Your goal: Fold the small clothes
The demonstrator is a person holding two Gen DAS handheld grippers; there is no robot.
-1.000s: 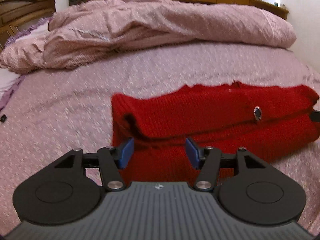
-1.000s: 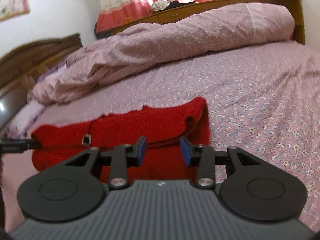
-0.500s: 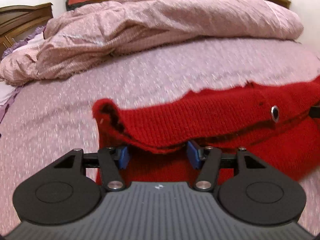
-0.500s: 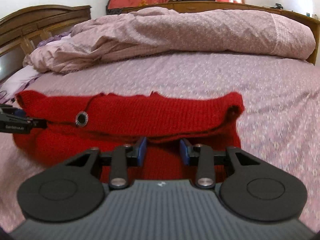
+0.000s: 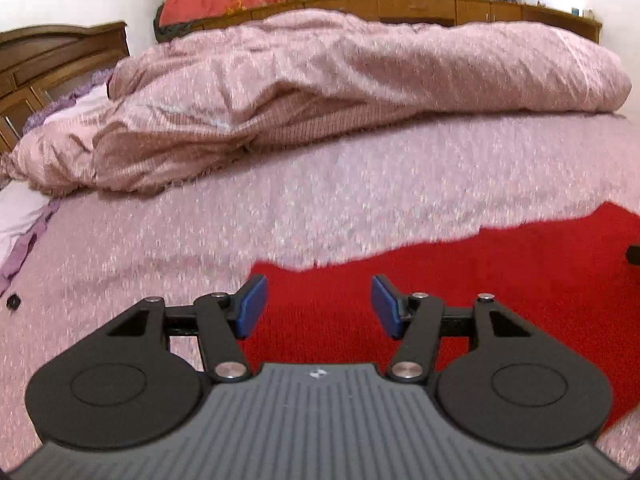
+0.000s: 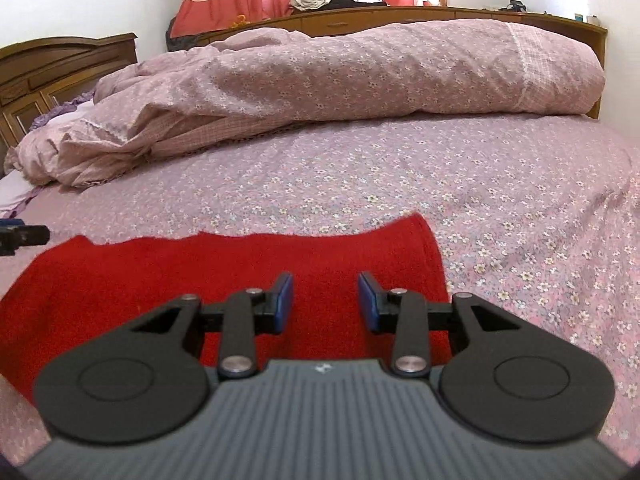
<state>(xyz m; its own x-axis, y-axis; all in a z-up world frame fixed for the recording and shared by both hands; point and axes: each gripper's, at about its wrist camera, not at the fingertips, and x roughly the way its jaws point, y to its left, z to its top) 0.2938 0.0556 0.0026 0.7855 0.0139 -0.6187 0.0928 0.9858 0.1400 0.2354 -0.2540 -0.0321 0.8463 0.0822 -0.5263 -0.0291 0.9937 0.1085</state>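
Observation:
A red knitted garment (image 5: pixel 460 280) lies flat on the bed, folded into a wide band; in the right wrist view (image 6: pixel 224 268) it spreads left from the fingers. My left gripper (image 5: pixel 318 304) is open and empty over the garment's left end. My right gripper (image 6: pixel 325 300) is open and empty over its right end. The tip of the left gripper shows at the left edge of the right wrist view (image 6: pixel 24 236), and the right gripper's tip at the right edge of the left wrist view (image 5: pixel 634 256).
The bed sheet (image 6: pixel 500 208) is pink with small flowers. A bunched pink duvet (image 6: pixel 340 80) lies across the far side. A wooden headboard (image 6: pixel 48 68) stands at left. A small black object (image 5: pixel 13 301) lies on the sheet at far left.
Both grippers lifted the near edge of the garment, carried it forward over the rest, and let go. The garment now lies flat with the button hidden, and both grippers are open above it.

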